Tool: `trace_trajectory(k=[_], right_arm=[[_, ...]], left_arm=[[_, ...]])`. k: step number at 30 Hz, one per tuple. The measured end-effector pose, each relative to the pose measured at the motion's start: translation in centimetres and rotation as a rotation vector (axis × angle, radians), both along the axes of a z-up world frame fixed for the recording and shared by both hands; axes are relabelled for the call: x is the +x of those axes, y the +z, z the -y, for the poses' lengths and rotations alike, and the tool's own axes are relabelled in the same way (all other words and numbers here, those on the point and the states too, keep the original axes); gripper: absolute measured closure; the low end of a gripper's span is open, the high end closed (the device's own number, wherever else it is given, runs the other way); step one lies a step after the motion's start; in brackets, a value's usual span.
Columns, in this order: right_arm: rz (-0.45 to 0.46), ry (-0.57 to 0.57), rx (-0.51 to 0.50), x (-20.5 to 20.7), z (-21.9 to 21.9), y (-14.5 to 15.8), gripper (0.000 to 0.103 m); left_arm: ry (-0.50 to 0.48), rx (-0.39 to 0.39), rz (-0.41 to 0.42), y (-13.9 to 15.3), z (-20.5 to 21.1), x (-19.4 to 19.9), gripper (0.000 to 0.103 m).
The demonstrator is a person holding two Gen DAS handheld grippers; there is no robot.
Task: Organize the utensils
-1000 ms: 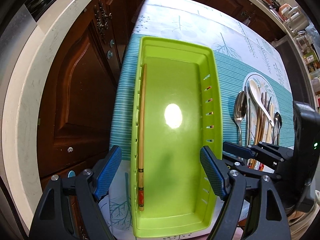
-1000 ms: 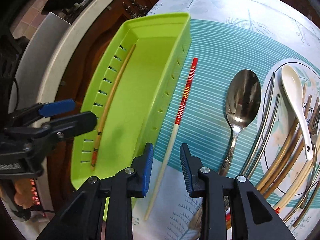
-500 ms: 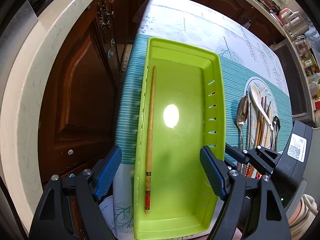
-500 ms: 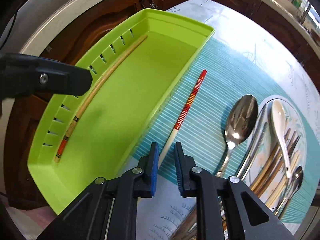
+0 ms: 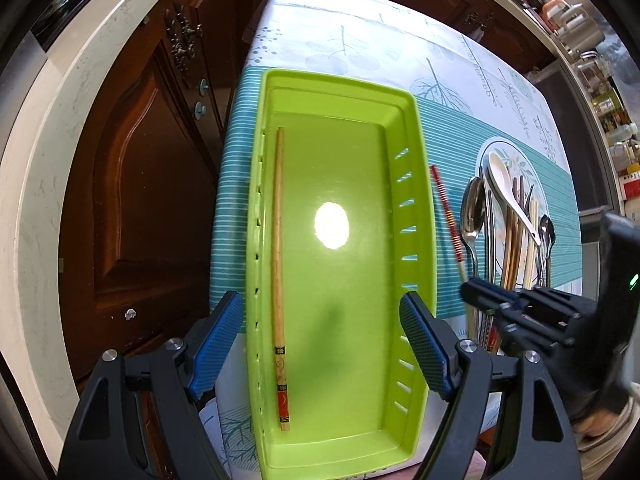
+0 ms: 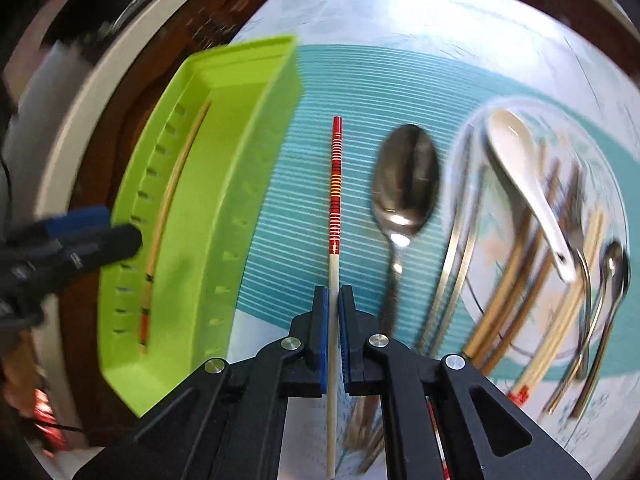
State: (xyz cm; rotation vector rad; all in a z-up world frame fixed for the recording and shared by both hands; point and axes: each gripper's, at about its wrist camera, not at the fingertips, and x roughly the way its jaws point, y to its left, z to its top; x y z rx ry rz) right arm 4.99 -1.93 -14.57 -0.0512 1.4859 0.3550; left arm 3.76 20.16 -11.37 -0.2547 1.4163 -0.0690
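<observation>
A lime green utensil tray (image 5: pixel 280 80) (image 6: pixel 256 92) lies on the table's left side. One wooden chopstick (image 5: pixel 278 248) (image 6: pixel 172 196) lies along its left wall. My left gripper (image 5: pixel 320 344) is open and empty, its pads on either side of the tray's near end. My right gripper (image 6: pixel 333 308) is shut on a red-banded chopstick (image 6: pixel 335 184), which points away along the cloth just right of the tray; it also shows in the left wrist view (image 5: pixel 446 208). A large metal spoon (image 6: pixel 404 184) lies to its right.
A round plate (image 6: pixel 612 184) (image 5: pixel 486 152) at the right holds a white soup spoon (image 6: pixel 524 184), several chopsticks and small metal spoons. A teal-striped tablecloth (image 5: pixel 440 116) covers the table. Dark wooden cabinet doors (image 5: pixel 140 160) stand left of the table's edge.
My right gripper closed fully onto the red-banded chopstick and swung in line with it. The left gripper stayed open over the tray's near end.
</observation>
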Motion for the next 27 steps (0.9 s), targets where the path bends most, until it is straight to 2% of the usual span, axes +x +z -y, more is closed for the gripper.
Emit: trace_trajectory(k=[6,9,11,14,18,20,21,22,24,27], right_arm=[[-0.026,-0.120,0.153,0.6,3.1,3.9,0.099],[-0.024,-0.119,0.225,0.2,1.9,6.6,0.099],[-0.027,-0.107,0.260,0.1,1.0,7.6,0.099],[-0.025,-0.079,0.291,0.6,-0.7,8.4,0.099],[-0.033,-0.059,0.296,2.1,-3.5,8.5,0.098],[-0.074,-0.073,0.308,2.7,-4.4,7.6,0.097],[-0.089,-0.079,0.313,3.2,-4.5,7.4,0.094],[-0.094,-0.088,0.302,3.2,-4.9,7.0,0.085],[-0.075,-0.090,0.275,3.3,-4.9,6.4,0.076],[-0.063,-0.072,0.277,2.9,-5.0,6.2,0.075]], left_arm=[[-0.022,0.028,0.012,0.7,0.5,-0.3,0.024],[-0.027,0.056,0.026,1.6,0.4,-0.5,0.024],[-0.015,0.073,0.035,2.3,0.0,-0.7,0.018],[0.012,0.092,0.063,3.4,-0.8,-1.0,0.017],[0.037,0.116,0.082,4.1,-1.9,-1.4,0.017],[0.047,0.119,0.081,4.2,-2.2,-1.6,0.017],[0.050,0.119,0.079,4.2,-2.4,-1.7,0.017],[0.052,0.120,0.077,4.1,-2.5,-1.9,0.017],[0.053,0.125,0.074,4.1,-2.6,-2.2,0.017],[0.048,0.125,0.068,4.0,-2.3,-2.5,0.017]])
